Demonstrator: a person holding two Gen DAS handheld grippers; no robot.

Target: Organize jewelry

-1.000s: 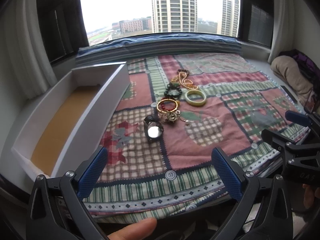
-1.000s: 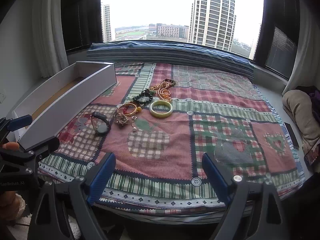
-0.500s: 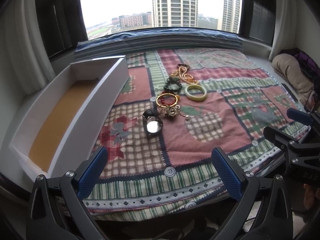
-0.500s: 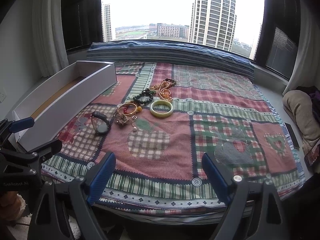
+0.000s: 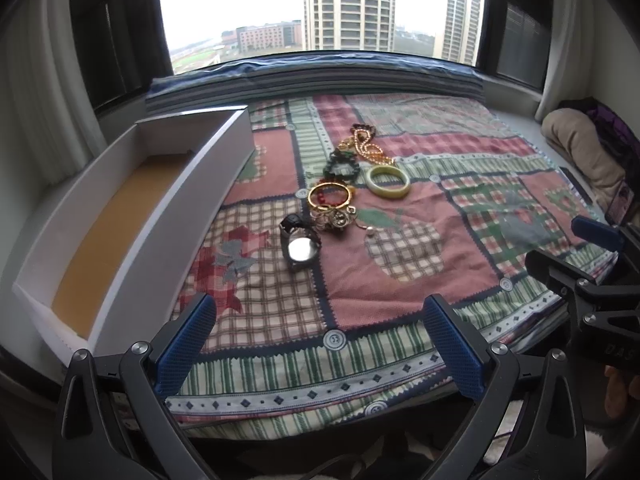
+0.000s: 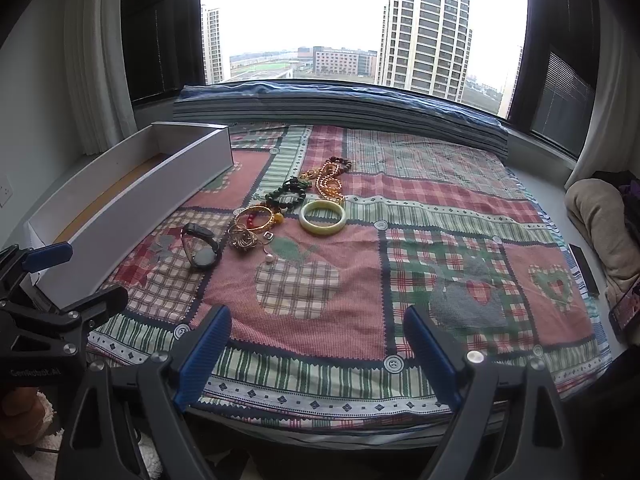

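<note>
Drawer (image 5: 120, 216) floor visible from left view only, both grippers' fingers (image 5: 186, 344) (image 6: 204, 354) spread, empty.

1. The tangled heap of thin gold rings and chain (image 5: 332, 219) (image 6: 243, 239) is too small to sort — separate pieces cannot be counted.
2. The dark phone-like slab at the right edge (image 6: 624, 312) is cut off by the frame.
3. The long white open box with a tan floor (image 5: 132, 216) hides most of that floor behind its near wall (image 6: 132, 204) in the right wrist view.
</note>
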